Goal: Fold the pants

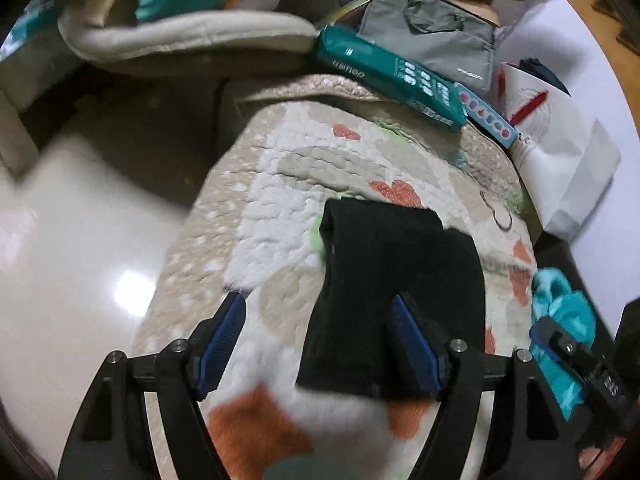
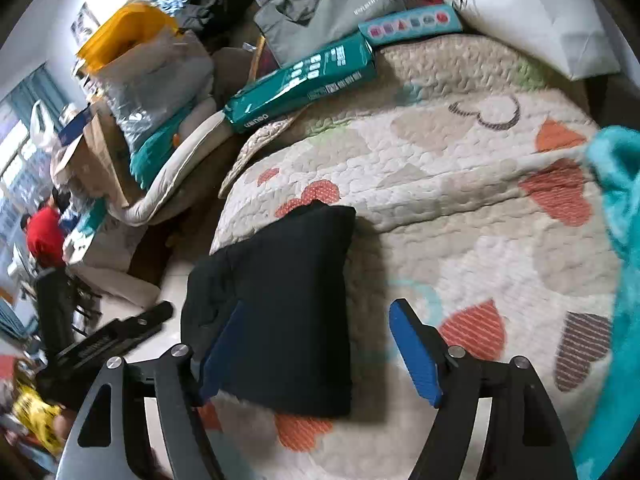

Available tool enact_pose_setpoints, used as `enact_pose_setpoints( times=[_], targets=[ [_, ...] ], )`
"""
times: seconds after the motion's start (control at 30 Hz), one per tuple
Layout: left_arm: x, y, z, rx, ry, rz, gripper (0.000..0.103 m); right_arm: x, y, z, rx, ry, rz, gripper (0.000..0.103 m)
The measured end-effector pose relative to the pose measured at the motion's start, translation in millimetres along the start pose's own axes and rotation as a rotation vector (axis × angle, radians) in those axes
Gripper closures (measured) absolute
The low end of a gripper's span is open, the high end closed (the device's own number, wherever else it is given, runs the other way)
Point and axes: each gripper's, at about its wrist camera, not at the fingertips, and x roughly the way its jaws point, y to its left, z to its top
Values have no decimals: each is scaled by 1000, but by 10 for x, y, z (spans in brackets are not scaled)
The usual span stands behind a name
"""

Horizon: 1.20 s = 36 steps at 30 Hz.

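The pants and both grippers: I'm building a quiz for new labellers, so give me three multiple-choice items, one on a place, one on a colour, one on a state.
1. Where do the pants lie?
A. on the quilt with heart prints
B. on the bare floor
C. inside the grey bag

2. What colour are the pants?
A. teal
B. black
C. orange

3. How do the two grippers stand?
A. both shut on the pants
B. left shut, right open
C. both open, holding nothing

Answers:
1. A, the folded pants rest flat on the quilt, near its edge by the floor.
2. B, the cloth is black in both views.
3. C, the left gripper and right gripper each show spread fingers with no cloth pinched between them.
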Motion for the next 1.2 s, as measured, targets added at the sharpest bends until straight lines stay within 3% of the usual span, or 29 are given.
enact_pose_setpoints(
  times=[0.13, 0.53, 0.93, 1.2],
  targets=[
    [-331, -158, -292, 69, -12, 60, 28, -158, 32, -206, -44, -5, -20, 22],
    [-839, -703, -830, 181, -49, 123, 28, -601, 84, -571, -61, -70, -16, 22],
    [-965, -526, -1015, 146, -111, 238, 28, -783, 66, -712, -67, -113, -56, 20],
    [-670, -288, -1104, 97, -30, 226, 28, -651, 291, -936, -208, -103, -162, 18]
  ],
)
